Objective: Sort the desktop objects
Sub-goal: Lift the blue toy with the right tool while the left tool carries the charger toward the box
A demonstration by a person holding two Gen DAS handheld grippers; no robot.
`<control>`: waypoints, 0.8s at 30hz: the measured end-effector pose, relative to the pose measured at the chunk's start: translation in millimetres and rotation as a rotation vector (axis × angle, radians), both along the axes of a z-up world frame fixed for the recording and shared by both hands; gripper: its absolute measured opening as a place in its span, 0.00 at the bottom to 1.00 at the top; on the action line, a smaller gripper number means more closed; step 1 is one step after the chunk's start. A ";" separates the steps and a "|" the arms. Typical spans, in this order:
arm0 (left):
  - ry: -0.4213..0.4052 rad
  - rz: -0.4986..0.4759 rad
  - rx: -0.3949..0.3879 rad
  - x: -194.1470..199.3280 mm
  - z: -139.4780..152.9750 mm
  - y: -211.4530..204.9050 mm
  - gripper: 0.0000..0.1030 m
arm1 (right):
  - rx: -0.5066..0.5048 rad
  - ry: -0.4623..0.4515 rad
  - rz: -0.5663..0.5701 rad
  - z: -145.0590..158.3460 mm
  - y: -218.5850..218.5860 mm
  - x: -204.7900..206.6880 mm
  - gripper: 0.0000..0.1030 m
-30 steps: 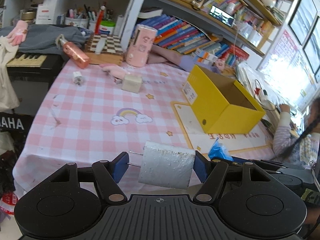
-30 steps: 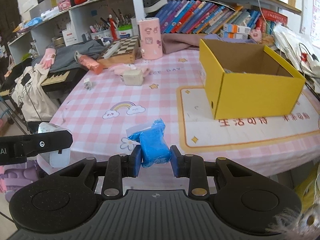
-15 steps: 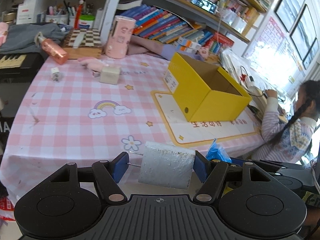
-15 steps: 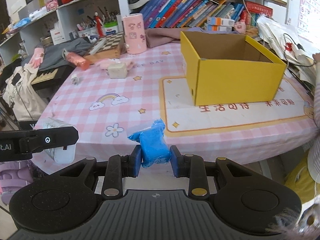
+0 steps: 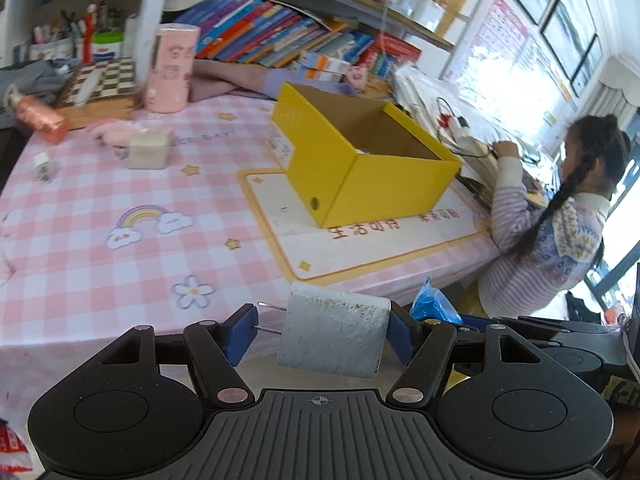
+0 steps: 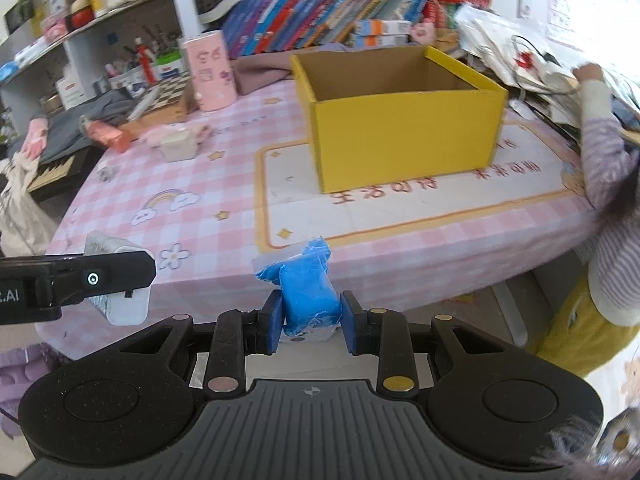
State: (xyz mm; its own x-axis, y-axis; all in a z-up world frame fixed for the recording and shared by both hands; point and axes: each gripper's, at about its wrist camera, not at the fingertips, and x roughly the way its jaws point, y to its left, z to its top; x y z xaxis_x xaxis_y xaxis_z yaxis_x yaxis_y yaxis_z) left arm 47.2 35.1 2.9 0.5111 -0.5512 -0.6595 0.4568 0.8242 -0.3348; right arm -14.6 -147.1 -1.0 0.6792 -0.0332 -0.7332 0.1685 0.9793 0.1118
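We pinch a grey plug adapter in the left claw and a blue bag in the right claw, both low in frame, probably destined for the yellow box on the bench.

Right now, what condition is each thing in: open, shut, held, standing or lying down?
Left gripper: shut on the white plug adapter, held in the air.
Right gripper: shut on the blue packet.
Yellow box: open, upright on the table.
Pink canister: standing upright.
Pink bottle: lying on its side.
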 end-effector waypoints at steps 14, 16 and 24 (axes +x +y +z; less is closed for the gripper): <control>0.023 -0.116 0.011 17.7 -3.7 -65.1 0.67 | 0.007 0.037 -0.105 -4.2 -56.0 -3.2 0.26; 0.021 -0.128 0.012 20.1 -3.4 -74.6 0.67 | 0.012 0.046 -0.116 -6.0 -64.9 -2.7 0.26; 0.033 -0.167 0.019 32.9 -5.8 -112.1 0.67 | 0.021 0.078 -0.138 -11.7 -97.0 6.3 0.26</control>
